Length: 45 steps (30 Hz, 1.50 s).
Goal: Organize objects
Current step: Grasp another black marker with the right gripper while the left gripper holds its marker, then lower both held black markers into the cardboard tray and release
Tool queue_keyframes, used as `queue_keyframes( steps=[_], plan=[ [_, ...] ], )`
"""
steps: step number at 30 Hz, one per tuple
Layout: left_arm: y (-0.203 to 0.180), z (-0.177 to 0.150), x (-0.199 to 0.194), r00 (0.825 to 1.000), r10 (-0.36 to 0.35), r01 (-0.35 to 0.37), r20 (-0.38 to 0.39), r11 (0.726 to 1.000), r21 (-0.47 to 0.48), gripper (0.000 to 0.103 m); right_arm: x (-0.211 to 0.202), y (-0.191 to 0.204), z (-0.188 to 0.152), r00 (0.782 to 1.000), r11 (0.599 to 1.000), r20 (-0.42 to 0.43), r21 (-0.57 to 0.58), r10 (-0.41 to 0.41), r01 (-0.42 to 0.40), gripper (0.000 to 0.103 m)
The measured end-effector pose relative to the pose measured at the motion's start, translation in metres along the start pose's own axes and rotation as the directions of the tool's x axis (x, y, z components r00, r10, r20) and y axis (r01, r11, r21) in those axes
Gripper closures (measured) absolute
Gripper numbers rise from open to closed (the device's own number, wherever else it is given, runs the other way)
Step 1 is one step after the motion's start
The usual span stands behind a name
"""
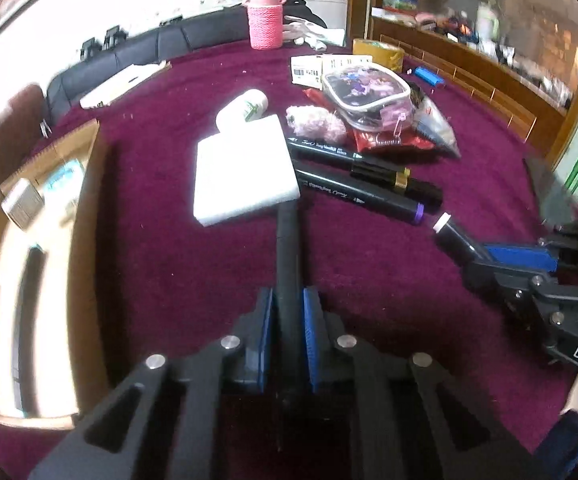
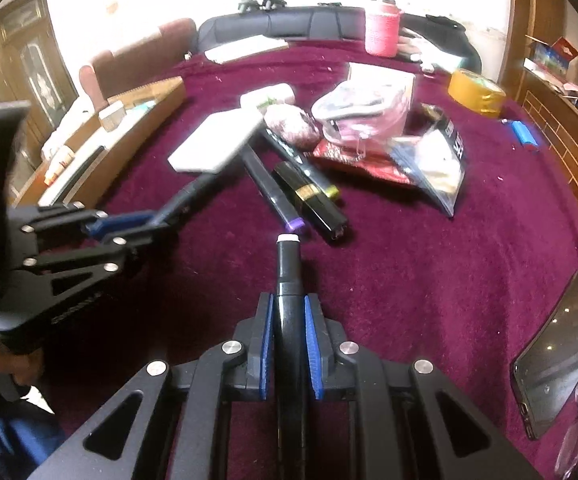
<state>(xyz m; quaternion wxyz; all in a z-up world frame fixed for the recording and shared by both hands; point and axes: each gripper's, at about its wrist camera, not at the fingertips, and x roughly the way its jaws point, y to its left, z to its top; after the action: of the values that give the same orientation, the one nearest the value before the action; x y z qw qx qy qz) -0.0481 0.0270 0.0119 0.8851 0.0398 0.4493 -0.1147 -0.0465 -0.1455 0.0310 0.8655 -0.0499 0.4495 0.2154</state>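
We saw the left gripper [image 1: 288,328] at bottom centre of its own view, blue pads clamped on a long black marker pen [image 1: 288,256] whose far end ran up to the flat white rectangular pad [image 1: 245,170] at frame centre. The right gripper [image 2: 289,336], bottom centre of the right view, was likewise closed on a black marker with a white end cap [image 2: 288,264]. That cap sat just short of the purple-tipped black marker [image 2: 277,196] lying on the maroon velvet tablecloth [image 2: 429,280].

Risks, as we judged them:
- Both held pens stuck out far past the pads, so either could pivot or slip in the grip.
- The white cap could knock the purple-tipped marker and the gold-banded black marker [image 2: 313,200] beside it, and they would roll.
- The left pen's tip could shove the white pad.

Further back, upper centre, the clear plastic pouch [image 2: 363,114] rested on a red snack packet [image 2: 353,156], and a bump there could slide it off. The open cardboard box [image 1: 29,240] at left edge looked the likely destination.
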Motion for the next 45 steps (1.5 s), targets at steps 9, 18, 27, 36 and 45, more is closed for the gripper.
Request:
queue_keyframes(
  steps=[9, 18, 27, 36, 45],
  plan=[
    [0.031, 0.002, -0.030, 0.993, -0.094, 0.102, 0.072, 0.988, -0.112, 0.089, -0.016, 0.010, 0.016, 0.994, 0.994, 0.032, 0.024, 0.104, -0.105, 0.086],
    [0.073, 0.002, -0.077, 0.976, -0.111, 0.147, 0.187, 0.971, -0.189, 0.089, -0.016, 0.044, 0.057, 0.975, 0.977, 0.056, -0.002, 0.213, -0.213, 0.086],
    [0.162, -0.009, -0.101, 0.973, 0.079, 0.003, 0.216, 0.934, -0.356, 0.089, 0.016, 0.100, 0.115, 0.937, 0.937, 0.003, -0.010, 0.350, -0.350, 0.086],
    [0.219, -0.021, -0.082, 0.982, 0.137, -0.067, 0.130, 0.895, -0.441, 0.089, 0.077, 0.177, 0.160, 0.919, 0.920, -0.083, -0.046, 0.386, -0.390, 0.085],
    [0.223, -0.020, -0.067, 0.983, 0.156, -0.101, 0.092, 0.892, -0.442, 0.089, 0.140, 0.200, 0.173, 0.920, 0.932, -0.153, 0.019, 0.361, -0.363, 0.085]
  ],
)
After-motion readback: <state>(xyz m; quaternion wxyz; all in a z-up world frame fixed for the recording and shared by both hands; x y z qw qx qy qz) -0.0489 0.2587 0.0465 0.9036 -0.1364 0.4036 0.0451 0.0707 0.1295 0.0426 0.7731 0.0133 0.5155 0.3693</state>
